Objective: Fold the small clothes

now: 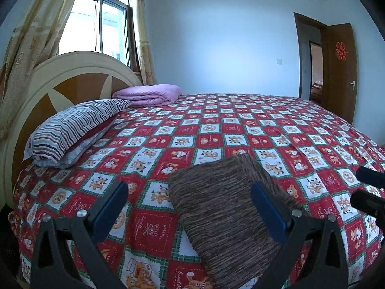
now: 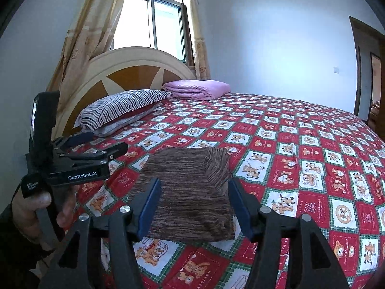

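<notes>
A brown striped knit garment [image 1: 223,207] lies folded into a flat rectangle on the red patterned bedspread [image 1: 168,130]. It also shows in the right wrist view [image 2: 192,192]. My left gripper [image 1: 190,192] is open and empty above the garment's left side, its right finger over the cloth. My right gripper [image 2: 195,192] is open and empty, its blue pads either side of the garment's near part, held above it. The left gripper [image 2: 96,144] shows in the right wrist view at the left, held by a hand.
A striped pillow [image 1: 72,130] and a folded purple blanket [image 1: 149,95] lie by the headboard [image 1: 72,77]. The bedspread [image 2: 312,159] stretches to the right. A window with curtains is behind the bed; a brown door [image 1: 340,72] stands open at the right.
</notes>
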A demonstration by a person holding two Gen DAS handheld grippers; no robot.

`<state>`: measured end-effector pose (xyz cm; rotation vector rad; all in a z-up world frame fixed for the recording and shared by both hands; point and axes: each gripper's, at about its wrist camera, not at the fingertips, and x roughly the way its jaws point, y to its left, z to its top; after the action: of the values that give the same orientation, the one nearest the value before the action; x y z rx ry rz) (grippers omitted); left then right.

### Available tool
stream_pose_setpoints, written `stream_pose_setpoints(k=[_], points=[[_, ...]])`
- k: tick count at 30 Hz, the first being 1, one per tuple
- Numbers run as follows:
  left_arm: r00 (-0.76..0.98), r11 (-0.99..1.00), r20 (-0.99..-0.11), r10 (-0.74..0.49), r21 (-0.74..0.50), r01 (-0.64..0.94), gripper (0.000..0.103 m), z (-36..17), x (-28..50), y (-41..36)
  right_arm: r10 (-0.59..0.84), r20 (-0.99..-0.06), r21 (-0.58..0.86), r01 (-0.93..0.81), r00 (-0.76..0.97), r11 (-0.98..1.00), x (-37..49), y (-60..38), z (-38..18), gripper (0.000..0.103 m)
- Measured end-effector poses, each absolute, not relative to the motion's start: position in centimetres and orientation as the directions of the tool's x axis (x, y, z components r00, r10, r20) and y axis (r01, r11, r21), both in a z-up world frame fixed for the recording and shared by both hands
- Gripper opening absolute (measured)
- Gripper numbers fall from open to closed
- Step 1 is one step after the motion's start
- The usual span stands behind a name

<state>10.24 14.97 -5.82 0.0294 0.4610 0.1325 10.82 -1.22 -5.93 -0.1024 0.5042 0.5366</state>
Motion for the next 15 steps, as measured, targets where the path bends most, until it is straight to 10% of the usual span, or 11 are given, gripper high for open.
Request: stream_pose_setpoints(k=[15], points=[[0.881,0.991,-0.454,0.135,0.062,-0.119,0.103,-6.22,10.49,15.01,0.470,-0.477,0.045,-0.513,0.743,0.857,10.70,-1.39,-5.97,0.060]])
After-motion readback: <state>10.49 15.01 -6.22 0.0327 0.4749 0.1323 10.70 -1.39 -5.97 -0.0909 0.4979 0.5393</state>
